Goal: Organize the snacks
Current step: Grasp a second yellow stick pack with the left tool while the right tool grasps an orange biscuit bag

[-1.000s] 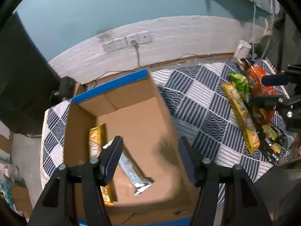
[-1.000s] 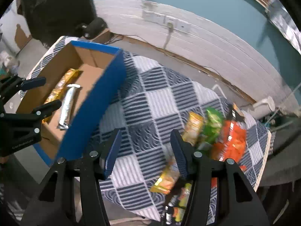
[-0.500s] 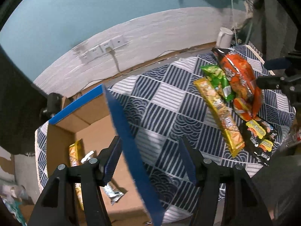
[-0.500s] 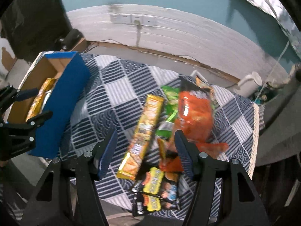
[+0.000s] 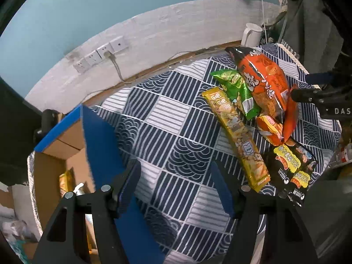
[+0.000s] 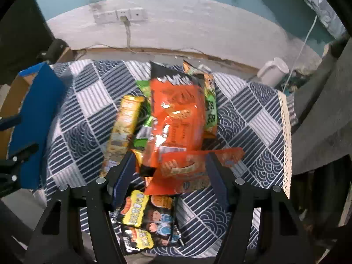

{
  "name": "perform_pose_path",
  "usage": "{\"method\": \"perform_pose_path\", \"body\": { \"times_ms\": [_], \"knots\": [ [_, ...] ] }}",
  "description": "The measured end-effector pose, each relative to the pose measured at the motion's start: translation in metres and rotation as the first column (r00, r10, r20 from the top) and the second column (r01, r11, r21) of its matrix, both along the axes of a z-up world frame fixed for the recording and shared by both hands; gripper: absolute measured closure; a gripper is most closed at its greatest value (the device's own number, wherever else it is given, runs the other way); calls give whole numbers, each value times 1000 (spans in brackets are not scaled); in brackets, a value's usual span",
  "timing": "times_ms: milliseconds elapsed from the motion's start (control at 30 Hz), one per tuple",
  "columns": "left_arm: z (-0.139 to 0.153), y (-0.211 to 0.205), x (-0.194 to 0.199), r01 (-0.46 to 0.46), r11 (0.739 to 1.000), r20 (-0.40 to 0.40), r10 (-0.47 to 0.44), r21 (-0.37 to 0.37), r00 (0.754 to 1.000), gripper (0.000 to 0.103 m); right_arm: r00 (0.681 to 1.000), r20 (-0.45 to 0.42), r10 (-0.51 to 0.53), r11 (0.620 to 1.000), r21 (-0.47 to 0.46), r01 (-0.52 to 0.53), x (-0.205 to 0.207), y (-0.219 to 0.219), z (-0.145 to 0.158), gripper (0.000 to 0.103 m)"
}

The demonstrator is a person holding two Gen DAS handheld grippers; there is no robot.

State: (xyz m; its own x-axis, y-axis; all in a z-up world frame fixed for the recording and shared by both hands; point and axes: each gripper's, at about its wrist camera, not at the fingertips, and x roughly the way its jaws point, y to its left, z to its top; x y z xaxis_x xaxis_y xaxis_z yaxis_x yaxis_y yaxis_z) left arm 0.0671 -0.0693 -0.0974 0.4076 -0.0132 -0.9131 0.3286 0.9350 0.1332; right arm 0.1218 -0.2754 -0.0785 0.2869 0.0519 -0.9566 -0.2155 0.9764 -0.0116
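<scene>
Left wrist view
- left gripper (image 5: 173, 184): jaws opening, nothing between them, patterned cloth (image 5: 176, 136) below.
- yellow snack bar (image 5: 236, 136): right of centre, long axis from upper left to lower right.
- orange bag (image 5: 264, 81): upper right; print unreadable.
- cardboard box (image 5: 52, 154): lower left, blue flap; a yellow packet (image 5: 66, 179) inside.

Right wrist view
- right gripper (image 6: 169, 171): jaws opening, empty, over the snack pile.
- orange bag (image 6: 176, 114): centre, long axis near vertical.
- black packets (image 6: 149, 217): bottom centre.

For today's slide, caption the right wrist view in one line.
Right claw, opening, above a snack pile topped by an orange bag.
</scene>
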Motion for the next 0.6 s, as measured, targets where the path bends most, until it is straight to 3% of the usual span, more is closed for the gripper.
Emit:
{"method": "perform_pose_path", "body": {
  "times_ms": [600],
  "knots": [
    [-29,-33,16,42,999,-71,-40,29,997,35,992,-122,-32,991,-134,16,-6,-37,-62,37]
  ]
}}
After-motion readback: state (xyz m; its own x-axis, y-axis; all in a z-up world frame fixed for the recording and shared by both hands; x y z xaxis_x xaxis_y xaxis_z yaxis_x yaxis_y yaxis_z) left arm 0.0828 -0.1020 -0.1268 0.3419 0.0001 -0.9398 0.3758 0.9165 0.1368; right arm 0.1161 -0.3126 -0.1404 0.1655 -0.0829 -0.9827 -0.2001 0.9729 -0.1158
